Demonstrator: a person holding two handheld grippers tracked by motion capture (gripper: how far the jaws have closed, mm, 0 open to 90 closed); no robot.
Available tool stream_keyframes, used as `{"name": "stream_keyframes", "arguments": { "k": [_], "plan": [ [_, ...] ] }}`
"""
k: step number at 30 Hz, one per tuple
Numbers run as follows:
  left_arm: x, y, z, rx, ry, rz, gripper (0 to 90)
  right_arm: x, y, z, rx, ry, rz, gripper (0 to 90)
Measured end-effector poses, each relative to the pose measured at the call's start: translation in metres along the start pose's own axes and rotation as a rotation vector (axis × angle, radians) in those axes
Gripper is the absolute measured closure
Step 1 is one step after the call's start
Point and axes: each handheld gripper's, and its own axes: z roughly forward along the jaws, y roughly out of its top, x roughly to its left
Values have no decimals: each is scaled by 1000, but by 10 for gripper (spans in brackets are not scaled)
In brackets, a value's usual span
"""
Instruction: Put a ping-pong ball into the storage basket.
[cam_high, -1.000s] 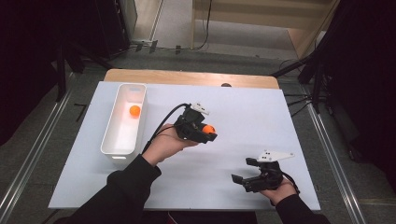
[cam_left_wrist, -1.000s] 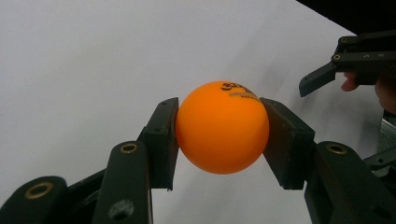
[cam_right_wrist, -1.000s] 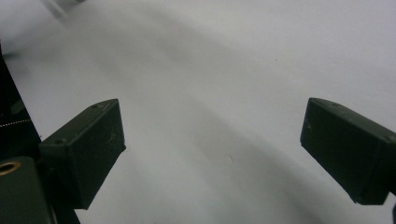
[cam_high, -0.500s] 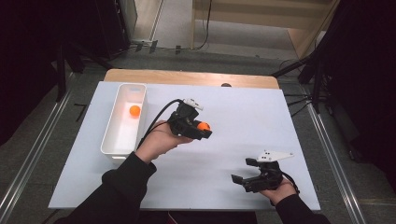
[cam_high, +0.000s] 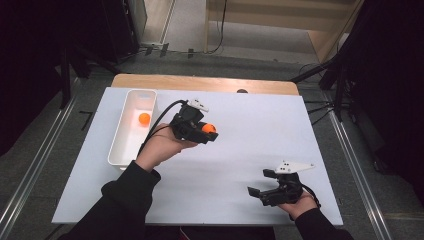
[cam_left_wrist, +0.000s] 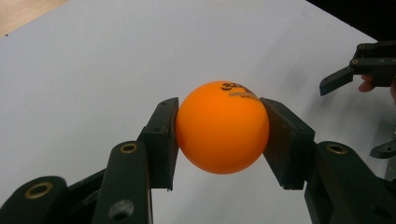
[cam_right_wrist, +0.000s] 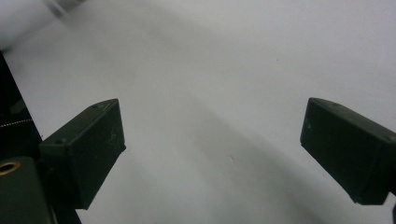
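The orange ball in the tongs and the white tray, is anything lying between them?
No. In the high view, bare white table lies between the held orange ball and the white tray.

An orange ball (cam_left_wrist: 222, 127) is held between the two black jaws of the left gripper (cam_left_wrist: 219, 135), with a pad pressed against each side of it. Small dark printed lettering is seen near the top of the ball, too small to be read. The ball is held clear above a white table surface (cam_left_wrist: 116, 60), and a strip of bare wood (cam_left_wrist: 21, 11) is seen at the upper left corner. At the right edge, farther off, the right gripper (cam_left_wrist: 359, 70) is seen, with a fingertip of a hand beside it.
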Motion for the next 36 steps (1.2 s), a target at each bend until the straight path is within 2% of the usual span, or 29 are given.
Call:
{"name": "stream_keyframes", "arguments": {
  "k": [12,15,31,36],
  "plan": [
    [13,-3,-10,7,-4,-45,506,0,1,1,2,5,-2,51],
    [14,-4,-13,21,23,-36,505,0,2,2,4,7,-8,51],
    [29,-12,-30,-12,43,-83,506,0,6,3,-3,7,-11,51],
    [34,-15,-38,-22,62,-93,506,-1,7,4,-2,8,-18,51]
  ]
}}
